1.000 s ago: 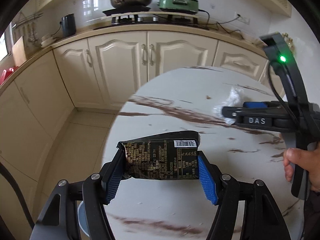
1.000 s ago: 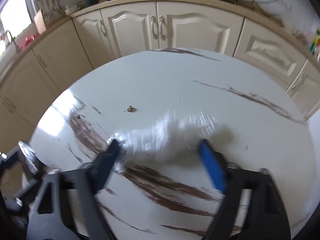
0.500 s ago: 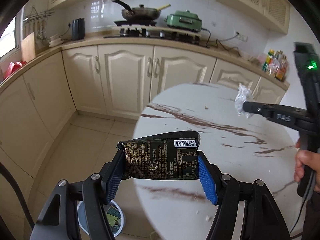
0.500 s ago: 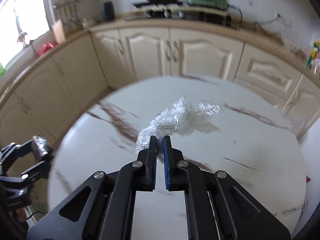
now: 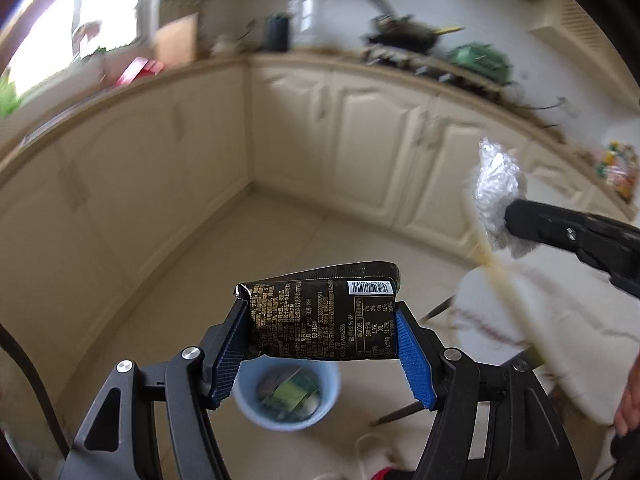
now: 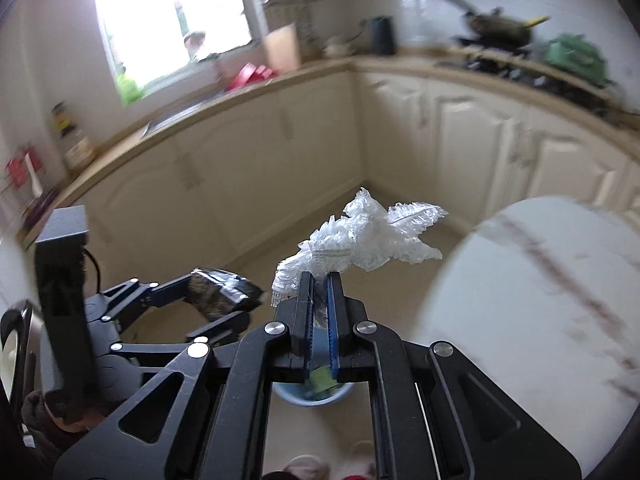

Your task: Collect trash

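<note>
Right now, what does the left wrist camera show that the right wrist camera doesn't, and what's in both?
Only the left wrist view shows the barcode and print on the black snack packet and a chair beside the table.
Only the right wrist view shows the bright window and the sink.
Both show the packet clamped in the left gripper, crumpled clear plastic pinched in the right gripper, and the blue bin below.

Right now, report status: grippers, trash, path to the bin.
Left gripper clamped on black snack wrapper. Right gripper shut on clear plastic wrap. Blue bin on floor below, nothing seen blocking it.
</note>
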The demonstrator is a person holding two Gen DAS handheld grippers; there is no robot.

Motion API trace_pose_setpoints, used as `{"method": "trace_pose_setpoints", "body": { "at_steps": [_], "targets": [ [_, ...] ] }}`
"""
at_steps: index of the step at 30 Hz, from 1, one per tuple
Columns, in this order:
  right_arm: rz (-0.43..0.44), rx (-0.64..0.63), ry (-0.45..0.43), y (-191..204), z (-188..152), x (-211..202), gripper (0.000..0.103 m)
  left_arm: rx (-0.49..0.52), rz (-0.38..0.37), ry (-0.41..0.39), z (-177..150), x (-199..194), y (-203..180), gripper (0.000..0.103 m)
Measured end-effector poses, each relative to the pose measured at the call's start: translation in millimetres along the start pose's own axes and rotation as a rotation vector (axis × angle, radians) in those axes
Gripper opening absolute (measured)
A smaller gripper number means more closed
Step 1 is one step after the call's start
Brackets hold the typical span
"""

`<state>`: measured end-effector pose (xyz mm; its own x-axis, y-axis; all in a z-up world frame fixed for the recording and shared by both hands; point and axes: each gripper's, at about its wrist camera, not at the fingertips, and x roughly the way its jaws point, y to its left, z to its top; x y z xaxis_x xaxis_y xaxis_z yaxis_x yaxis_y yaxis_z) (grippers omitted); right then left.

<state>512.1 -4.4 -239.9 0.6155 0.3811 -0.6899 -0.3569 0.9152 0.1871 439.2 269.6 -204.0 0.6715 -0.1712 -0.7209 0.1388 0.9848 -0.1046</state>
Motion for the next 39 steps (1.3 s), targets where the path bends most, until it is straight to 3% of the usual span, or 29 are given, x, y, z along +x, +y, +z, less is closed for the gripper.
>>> {"method": "trace_pose_setpoints", "body": {
  "at_steps": [4,10,16,22,25,27,28,32,34,39],
  "targets": [
    [0.052,-0.010,0.131,26,-30,81,0.007,-0.057,0.046,0.135,-44,48,41,0.064],
    [0.081,0.059,0.381,14,-92,209,0.007,-0.088,0.038,0.328,-99,140,67,0.064],
    [0.107,0.157,0.560,-19,-141,312,0.007,-0.077,0.002,0.451,-130,229,78,0.065],
    [0.135,0.207,0.638,-41,-156,379,0.011,-0.044,0.030,0.515,-145,285,89,0.070],
    [0.137,0.231,0.659,-44,-166,391,0.019,-0.085,0.038,0.547,-143,303,99,0.076],
    [0.124,0.235,0.663,-51,-166,395,0.042,-0.116,0.050,0.545,-134,311,100,0.078],
    [0.121,0.239,0.657,-52,-166,394,0.046,-0.142,0.041,0.544,-129,315,102,0.078],
    [0.097,0.245,0.633,-56,-163,382,0.049,-0.263,-0.039,0.567,-110,325,108,0.078],
    [0.082,0.244,0.609,-57,-157,369,0.051,-0.275,-0.013,0.564,-92,323,119,0.078],
    [0.049,0.202,0.535,-46,-136,326,0.059,-0.243,0.090,0.450,-68,269,117,0.078]
  ]
}}
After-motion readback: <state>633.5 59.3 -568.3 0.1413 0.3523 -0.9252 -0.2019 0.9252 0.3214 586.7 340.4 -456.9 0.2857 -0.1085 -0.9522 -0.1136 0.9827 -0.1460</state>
